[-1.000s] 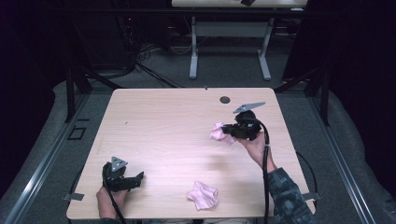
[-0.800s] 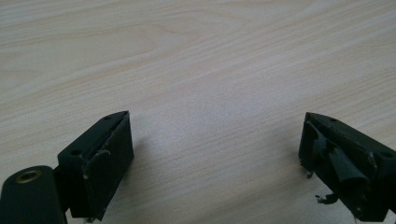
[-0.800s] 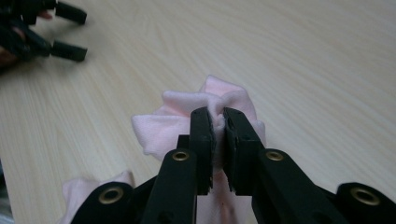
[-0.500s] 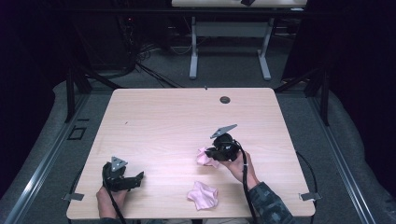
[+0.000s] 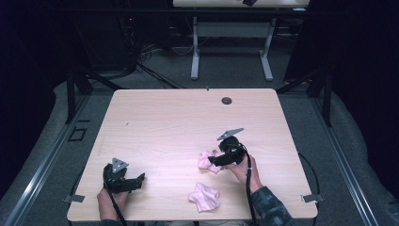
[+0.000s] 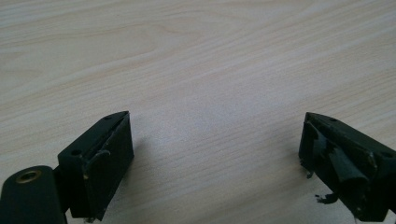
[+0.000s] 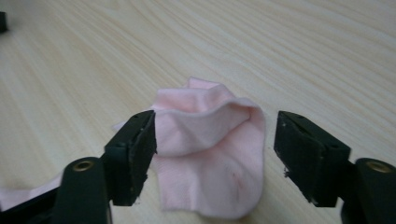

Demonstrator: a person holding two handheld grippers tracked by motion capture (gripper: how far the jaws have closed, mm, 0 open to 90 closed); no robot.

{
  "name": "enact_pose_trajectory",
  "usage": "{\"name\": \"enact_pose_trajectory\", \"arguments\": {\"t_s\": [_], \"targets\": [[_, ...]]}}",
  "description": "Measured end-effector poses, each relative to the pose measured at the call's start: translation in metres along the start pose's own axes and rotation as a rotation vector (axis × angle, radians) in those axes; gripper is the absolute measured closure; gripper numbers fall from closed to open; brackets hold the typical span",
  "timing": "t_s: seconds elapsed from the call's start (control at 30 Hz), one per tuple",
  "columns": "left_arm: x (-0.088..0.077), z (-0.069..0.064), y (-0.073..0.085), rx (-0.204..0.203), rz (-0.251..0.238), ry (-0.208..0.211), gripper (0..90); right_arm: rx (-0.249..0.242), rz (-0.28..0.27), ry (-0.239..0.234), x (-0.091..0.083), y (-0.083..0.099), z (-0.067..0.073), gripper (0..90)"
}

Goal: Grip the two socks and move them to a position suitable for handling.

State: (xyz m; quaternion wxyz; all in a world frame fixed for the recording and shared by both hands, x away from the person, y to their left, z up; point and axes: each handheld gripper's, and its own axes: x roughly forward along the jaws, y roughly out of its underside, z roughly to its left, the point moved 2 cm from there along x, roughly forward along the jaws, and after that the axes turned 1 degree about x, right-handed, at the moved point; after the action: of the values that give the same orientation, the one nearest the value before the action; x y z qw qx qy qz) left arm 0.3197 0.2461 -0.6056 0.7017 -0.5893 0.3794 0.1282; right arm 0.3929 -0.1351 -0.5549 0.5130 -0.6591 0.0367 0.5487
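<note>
Pink sock (image 7: 210, 158) between just-opened right tongs (image 5: 212, 161), seemingly released, left tongs (image 5: 139, 178) low, wide

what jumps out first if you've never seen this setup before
Two crumpled pink cloths stand out on the pale wooden table: one near the front edge, the other just behind it, right of centre. The right gripper has just been opening, its fingers now standing apart either side of that second cloth. The left gripper rests open over bare wood at the front left.
</note>
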Motion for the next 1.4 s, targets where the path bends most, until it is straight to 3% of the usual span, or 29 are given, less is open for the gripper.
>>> {"name": "enact_pose_trajectory", "arguments": {"t_s": [0.07,0.2,0.23,0.4,0.57,0.6,0.67,0.73,0.83,0.87,0.9,0.93,1.03,1.07,1.2,1.4], "targets": [[0.0,0.0,0.0,-0.001,0.0,0.001,10.1,-0.003,-0.03,-0.006,-0.017,0.003,0.006,23.7],[0.0,0.0,0.0,-0.001,-0.001,0.001,10.1,-0.037,-0.049,0.0,-0.034,0.009,0.018,24.0],[0.0,0.0,0.0,-0.001,-0.001,0.001,10.1,-0.067,-0.055,0.002,-0.046,0.013,0.028,31.4],[0.0,0.0,0.0,-0.004,-0.001,-0.001,10.1,-0.114,-0.031,-0.023,-0.061,0.024,0.049,33.3],[0.0,0.0,0.0,-0.006,-0.002,-0.001,10.0,-0.149,-0.045,-0.054,-0.068,0.034,0.075,38.4],[0.0,0.0,0.0,-0.006,-0.002,-0.001,10.0,-0.149,-0.045,-0.054,-0.068,0.034,0.075,38.4],[0.0,0.0,0.0,-0.005,-0.001,-0.001,10.0,-0.176,-0.047,-0.09,-0.067,0.039,0.094,44.4],[0.0,0.0,0.0,-0.006,-0.002,-0.001,10.0,-0.186,-0.048,-0.106,-0.066,0.041,0.1,45.4],[0.0,0.0,0.0,-0.005,-0.002,-0.001,10.0,-0.24,-0.008,-0.149,-0.055,0.046,0.123,51.5],[0.0,0.0,0.0,-0.005,-0.002,-0.001,10.0,-0.24,-0.008,-0.149,-0.055,0.046,0.123,51.5],[0.0,0.0,0.0,-0.005,0.0,-0.001,10.0,-0.259,0.028,-0.162,-0.044,0.049,0.131,53.0],[0.0,0.0,0.0,-0.005,0.0,-0.001,10.0,-0.259,0.028,-0.162,-0.044,0.049,0.131,53.0],[0.0,0.0,0.0,-0.005,0.0,-0.001,10.0,-0.271,0.096,-0.151,-0.022,0.054,0.137,54.2],[0.0,0.0,0.0,-0.004,0.0,-0.001,10.0,-0.287,0.125,-0.119,-0.013,0.055,0.138,56.3],[0.0,0.0,0.0,-0.005,0.0,-0.001,10.0,-0.288,0.143,-0.111,-0.002,0.057,0.139,58.3],[0.0,0.0,0.0,-0.005,-0.001,-0.002,10.0,-0.27,0.145,-0.119,0.007,0.057,0.134,74.3]]}}
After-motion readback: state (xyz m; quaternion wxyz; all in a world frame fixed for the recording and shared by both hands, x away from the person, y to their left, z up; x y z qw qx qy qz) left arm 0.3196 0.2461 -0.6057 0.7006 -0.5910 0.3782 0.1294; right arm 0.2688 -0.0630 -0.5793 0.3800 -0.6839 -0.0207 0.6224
